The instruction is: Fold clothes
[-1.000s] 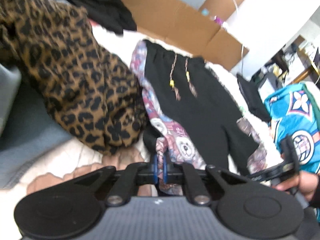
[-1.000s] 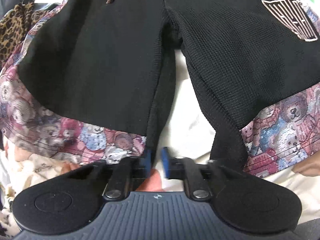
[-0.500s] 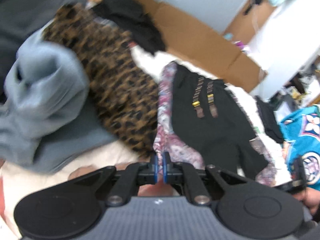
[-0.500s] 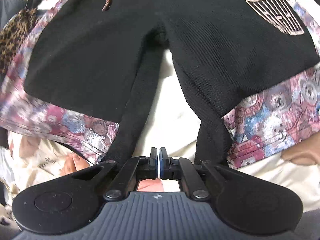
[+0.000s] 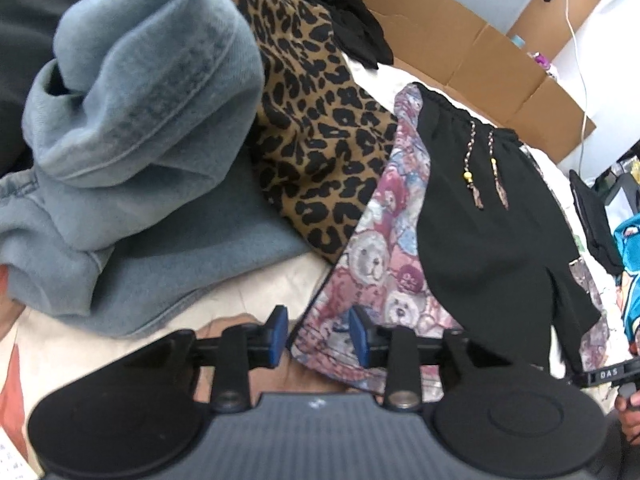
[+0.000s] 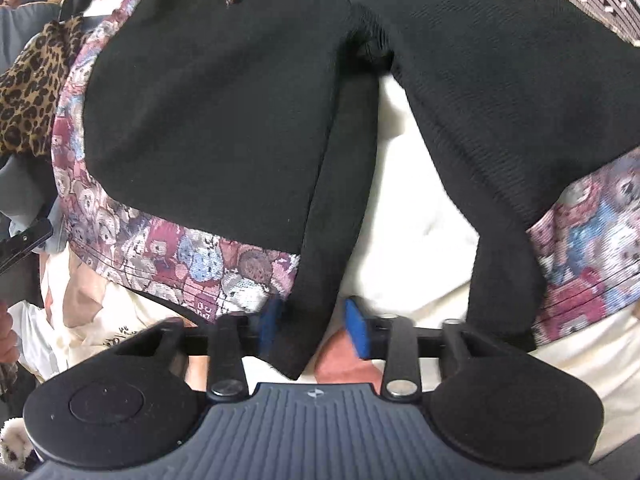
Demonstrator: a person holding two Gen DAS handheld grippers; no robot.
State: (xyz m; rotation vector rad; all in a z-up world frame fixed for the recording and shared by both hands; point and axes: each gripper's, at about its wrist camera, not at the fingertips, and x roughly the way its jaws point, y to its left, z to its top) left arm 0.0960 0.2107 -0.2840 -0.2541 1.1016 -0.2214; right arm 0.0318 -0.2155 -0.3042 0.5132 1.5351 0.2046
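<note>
Black waffle-knit shorts (image 6: 208,120) with teddy-bear print panels lie spread flat on the cream bedding (image 6: 416,216), waistband away from the person and both leg hems toward the bedding's near edge. The left gripper (image 5: 318,334) has just been opening; its blue pads stand apart around the outer hem corner of one leg, not pressing on it. The right gripper (image 6: 314,322) has also just parted its jaws, and the narrow black inner strip of that same leg lies between them, loose (no pinch that I can see).

Judging from this, the risk lies in the next grasp: closing on a single layer, or on bedding along with cloth, would drag the shorts askew and leave the fold crooked. The inner strip is thin and could slip out as the jaws shut. Beside the shorts, the leopard-print garment (image 5: 320,128) touches the bear panel, with the blue-grey sweatshirt (image 5: 132,128) beyond; a wide sweep could snag either.
</note>
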